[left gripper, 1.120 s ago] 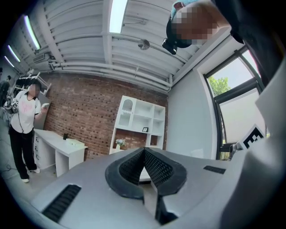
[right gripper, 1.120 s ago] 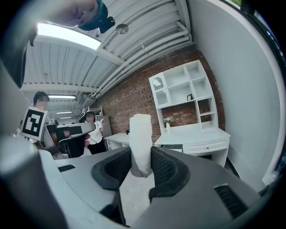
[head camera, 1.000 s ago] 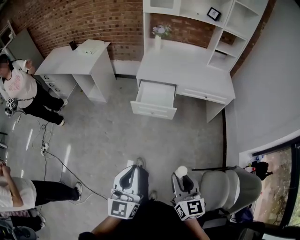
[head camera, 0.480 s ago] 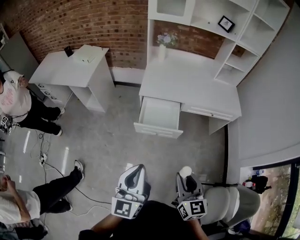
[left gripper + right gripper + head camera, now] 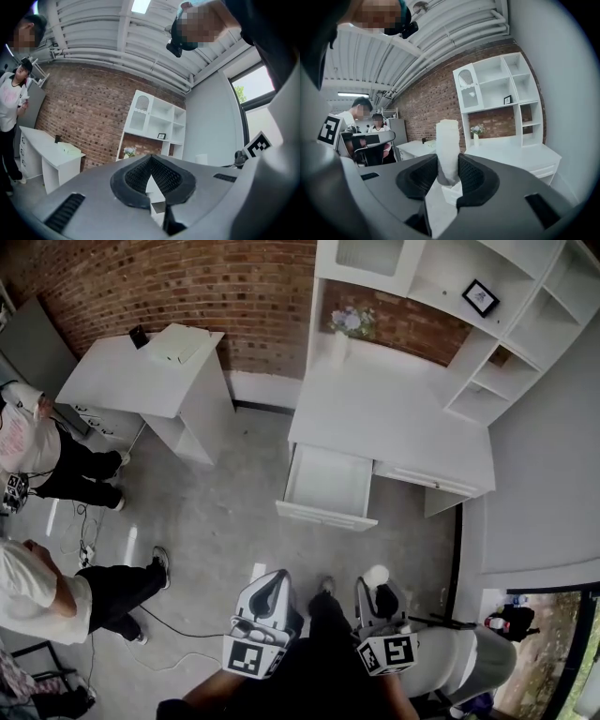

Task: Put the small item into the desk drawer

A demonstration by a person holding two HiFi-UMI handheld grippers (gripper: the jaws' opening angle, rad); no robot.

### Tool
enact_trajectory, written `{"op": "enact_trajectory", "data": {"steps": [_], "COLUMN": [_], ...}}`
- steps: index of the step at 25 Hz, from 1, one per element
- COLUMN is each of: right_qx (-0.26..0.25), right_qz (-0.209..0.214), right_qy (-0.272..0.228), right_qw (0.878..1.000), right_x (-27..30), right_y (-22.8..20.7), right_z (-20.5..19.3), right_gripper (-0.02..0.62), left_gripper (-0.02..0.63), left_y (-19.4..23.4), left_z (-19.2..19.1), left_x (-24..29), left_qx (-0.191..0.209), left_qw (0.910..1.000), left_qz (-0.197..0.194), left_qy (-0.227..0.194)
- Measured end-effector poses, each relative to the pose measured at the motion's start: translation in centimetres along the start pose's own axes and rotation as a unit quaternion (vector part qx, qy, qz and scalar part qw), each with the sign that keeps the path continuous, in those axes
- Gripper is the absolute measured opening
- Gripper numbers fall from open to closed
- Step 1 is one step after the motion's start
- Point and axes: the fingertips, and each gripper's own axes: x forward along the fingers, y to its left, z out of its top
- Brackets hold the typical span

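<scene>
Brick wall (image 5: pixel 187 287) and grey concrete floor (image 5: pixel 234 512) frame the scene as I look down from the head view. Against the wall stands a white desk (image 5: pixel 394 427) with a shelf unit above it. Its drawer (image 5: pixel 330 482) is pulled out below the desk's front edge, toward the left corner, and its inside shows bare. A vase of flowers (image 5: pixel 343 334) stands at the desk's back left corner, and a small picture frame (image 5: pixel 480 297) sits on a shelf above.

At the bottom of the view I hold both grippers side by side over the floor, well apart from the drawer. The right gripper (image 5: pixel 379 592) is clamped on the small item (image 5: pixel 376 575), a pale, upright roll. Its top pokes out above the dark pads. The left gripper (image 5: pixel 272 582) has its jaws drawn together at the tips with nothing between them.

A second white desk (image 5: pixel 141 381) stands along the wall to the left, with a pale box (image 5: pixel 176 345) near its back edge. Two people (image 5: pixel 28 442) (image 5: pixel 47 587) are at the left edge of the room. A grey chair (image 5: pixel 464 657) is beside my right gripper.
</scene>
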Motion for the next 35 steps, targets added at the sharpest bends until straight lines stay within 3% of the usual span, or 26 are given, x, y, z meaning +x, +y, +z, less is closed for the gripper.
{"op": "enact_trajectory", "data": {"steps": [6, 20, 29, 35], "right_qx": [-0.007, -0.032, -0.054, -0.058], "right_qz": [0.020, 0.142, 0.182, 0.185], "right_qy": [0.001, 0.024, 0.066, 0.109], "right_qw": [1.000, 0.989, 0.980, 0.975], "right_x": [6.2, 21.7, 29.0, 33.5], "right_y": [-3.9, -12.1, -11.9, -10.6], "right_z": [0.8, 3.6, 1.0, -2.7], "right_gripper": [0.143, 0.143, 0.143, 0.143], "left_gripper": [0.025, 0.025, 0.025, 0.025], "left_y": [1.7, 3.4, 6.6, 10.5], "left_z": [-0.5, 1.3, 0.9, -0.5], "left_x": [5.0, 19.2, 22.1, 24.2], "left_qx": [0.004, 0.004, 0.018, -0.004], "left_qw": [0.9997, 0.9920, 0.9868, 0.9867], "left_qz": [0.025, 0.125, 0.161, 0.163], "left_qy": [0.001, -0.019, -0.008, 0.003]}}
